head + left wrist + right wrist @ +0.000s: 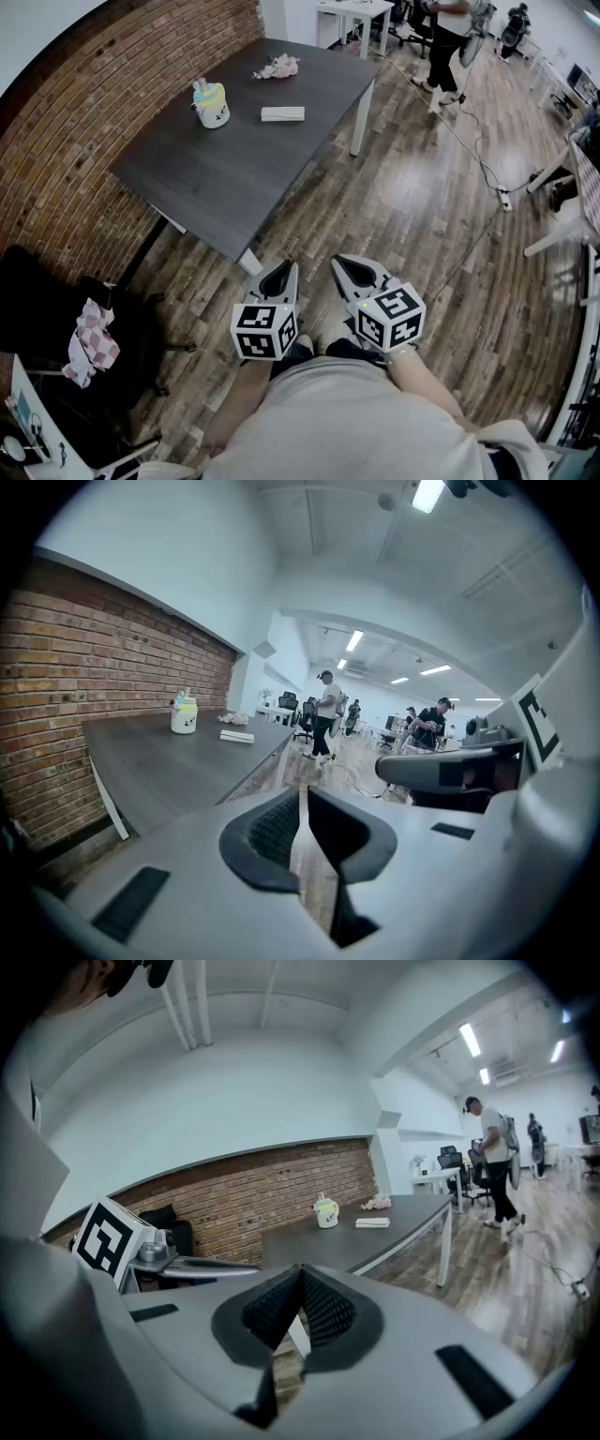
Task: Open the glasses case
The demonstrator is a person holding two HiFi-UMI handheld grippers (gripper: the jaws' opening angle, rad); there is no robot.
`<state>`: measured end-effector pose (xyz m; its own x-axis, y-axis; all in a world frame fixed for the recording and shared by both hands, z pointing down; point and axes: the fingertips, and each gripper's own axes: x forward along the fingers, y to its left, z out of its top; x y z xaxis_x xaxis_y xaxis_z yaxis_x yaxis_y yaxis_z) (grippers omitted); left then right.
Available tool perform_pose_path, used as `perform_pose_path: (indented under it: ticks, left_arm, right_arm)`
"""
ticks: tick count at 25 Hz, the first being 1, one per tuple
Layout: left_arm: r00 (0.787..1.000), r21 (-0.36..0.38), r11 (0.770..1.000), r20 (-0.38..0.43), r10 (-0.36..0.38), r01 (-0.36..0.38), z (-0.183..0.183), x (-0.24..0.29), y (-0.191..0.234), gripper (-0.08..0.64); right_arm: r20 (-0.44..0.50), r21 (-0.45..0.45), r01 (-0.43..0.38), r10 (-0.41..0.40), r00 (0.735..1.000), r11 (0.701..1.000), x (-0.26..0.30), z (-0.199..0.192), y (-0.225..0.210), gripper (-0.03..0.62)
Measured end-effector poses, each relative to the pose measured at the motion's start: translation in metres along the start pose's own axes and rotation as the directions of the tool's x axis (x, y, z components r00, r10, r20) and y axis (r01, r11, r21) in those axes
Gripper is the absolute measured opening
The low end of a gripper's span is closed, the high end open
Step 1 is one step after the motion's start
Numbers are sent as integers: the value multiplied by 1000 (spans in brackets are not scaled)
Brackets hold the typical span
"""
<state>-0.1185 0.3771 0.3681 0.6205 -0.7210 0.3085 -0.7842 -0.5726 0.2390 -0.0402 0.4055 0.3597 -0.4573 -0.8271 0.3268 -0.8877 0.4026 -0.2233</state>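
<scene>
grey table (234, 178) by a brick wall (84, 122) bears the white glasses case (282, 113), far from the left gripper (284, 270) and right gripper (343, 266), both closed, empty. only the head view shows a checked cloth (91, 342).

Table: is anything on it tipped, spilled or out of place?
Nothing stands out on the table. The mug stands upright, the case lies flat, and a small crumpled bundle sits near the far edge, all apart, with no spill.
</scene>
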Motion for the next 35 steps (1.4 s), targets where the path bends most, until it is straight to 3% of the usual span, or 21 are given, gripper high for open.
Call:
perform_pose_path:
  ticks: [12,20,23,28,35]
  left_arm:
    - [997,9,999,64,-45,45,20,5,22,46]
    - [994,22,995,38,-100,99,15,7,39,53]
    - [992,15,992,13,-128,128,10,11,39,155]
    - [994,0,994,3,-111,111,4,22,45,198]
    - [998,-18,997,3,-70,71,14,57,67,198]
  right_arm:
    - [63,1,-9,9,998,1000,23,13,10,5]
    - [6,30,27,-27,1000,999,35,-7,10,34]
    - [-18,40,40,-40,999,998,38,-15,11,43]
    - [-40,33,54,-53,998,998,49,-18,1,87]
    - [-60,28,49,-47,997,998,81,-7,-33,123]
